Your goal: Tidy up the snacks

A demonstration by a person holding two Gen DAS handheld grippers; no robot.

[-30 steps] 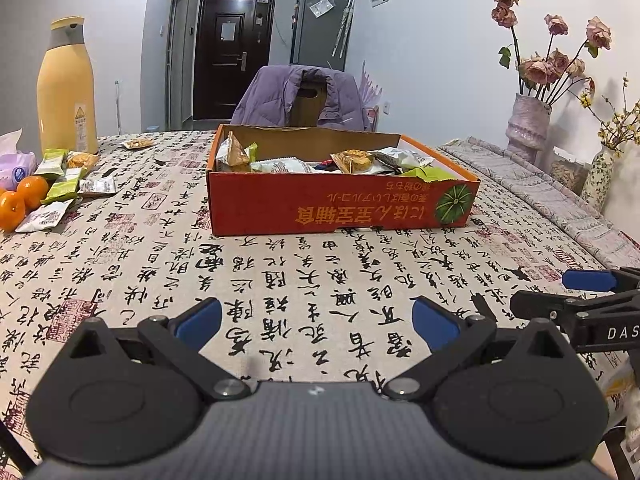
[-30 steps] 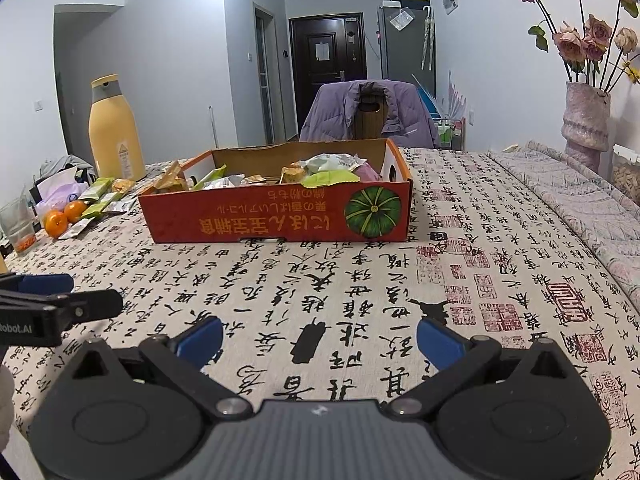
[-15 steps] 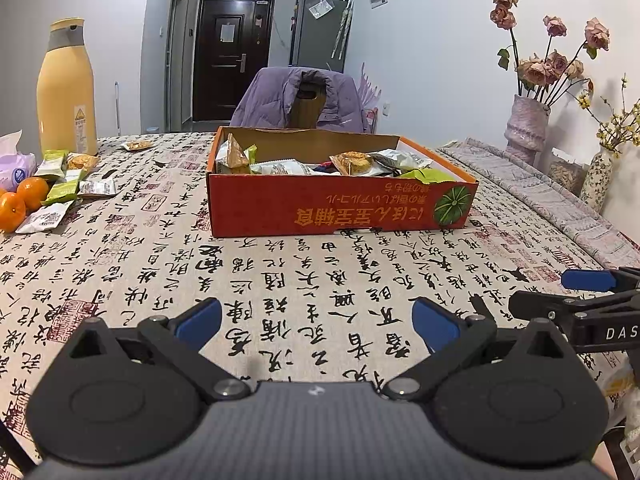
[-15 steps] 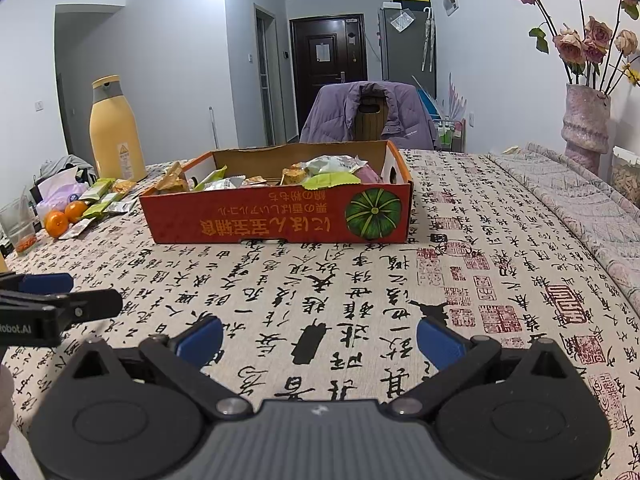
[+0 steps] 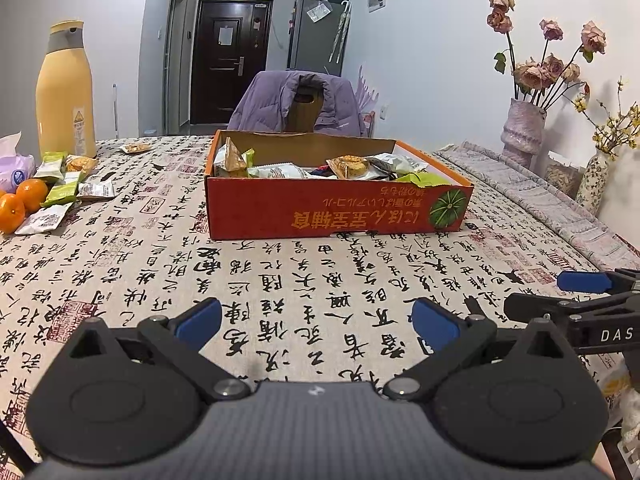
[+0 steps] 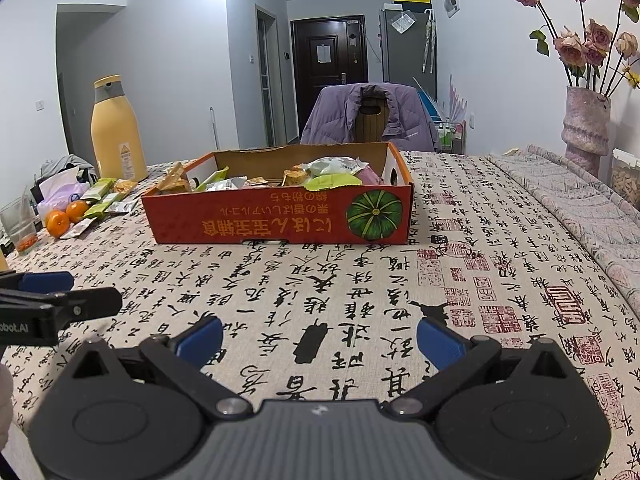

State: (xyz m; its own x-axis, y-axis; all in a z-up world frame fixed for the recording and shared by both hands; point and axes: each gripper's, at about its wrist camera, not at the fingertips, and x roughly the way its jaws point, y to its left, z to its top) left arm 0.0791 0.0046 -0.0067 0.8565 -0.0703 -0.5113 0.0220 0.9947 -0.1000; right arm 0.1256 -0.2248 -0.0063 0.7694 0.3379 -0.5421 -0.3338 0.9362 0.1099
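- Filling the frame's centre, the red box (image 5: 336, 216) of wrapped snacks sits where it did a second ago; nothing on the tablecloth (image 5: 280, 280) has shifted.
- Loose snack packets (image 5: 64, 196) at middle left remain unsorted beside the oranges (image 5: 24, 200).
- Both tongs, left gripper (image 5: 316, 320) and right gripper (image 6: 318, 334), stay spread wide, empty, low in frame; sorting seems stalled.

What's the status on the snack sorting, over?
Left gripper and right gripper: jaws open, empty, low over the tablecloth. Orange box part filled; loose packets still by the tangerines. Path to the box clear.
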